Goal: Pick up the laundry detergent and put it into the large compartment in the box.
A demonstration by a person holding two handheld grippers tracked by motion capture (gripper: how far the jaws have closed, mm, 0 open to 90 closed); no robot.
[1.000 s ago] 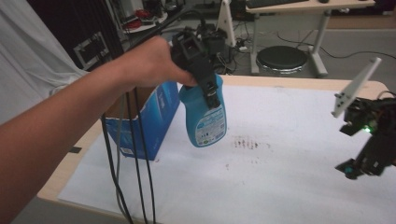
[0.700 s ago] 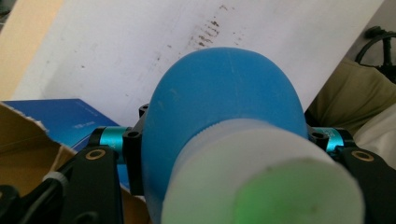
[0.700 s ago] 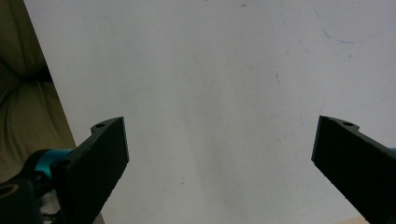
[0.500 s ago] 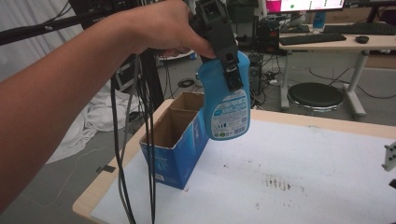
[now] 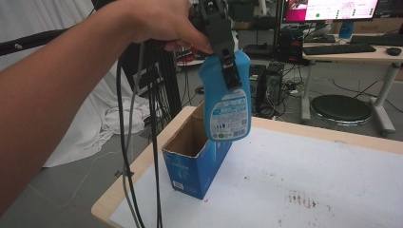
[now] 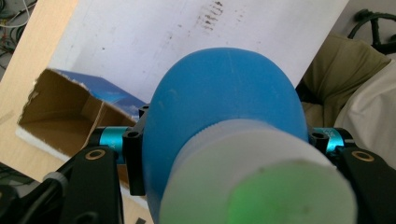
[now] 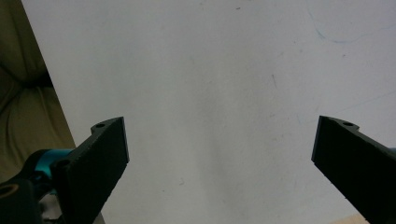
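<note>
While my left tool [image 5: 227, 57] grips the blue bottle [image 5: 225, 102] above the open blue carton [image 5: 195, 154], my right tool [image 7: 219, 158] gapes wide over the white surface [image 7: 210, 70].

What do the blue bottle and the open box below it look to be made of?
Blue bottle: likely plastic, a smooth, slightly matt moulded body with a printed paper or film label, gripped by the left gripper. Its cap looks like whitish translucent plastic with a ridged edge.
Open box: cardboard, raw brown inside with a torn, fibrous rim, and a printed blue outer face.

Left gripper [image 5: 223, 42] raised, jaws clamped; right gripper [image 7: 219, 154] jaws apart.
</note>
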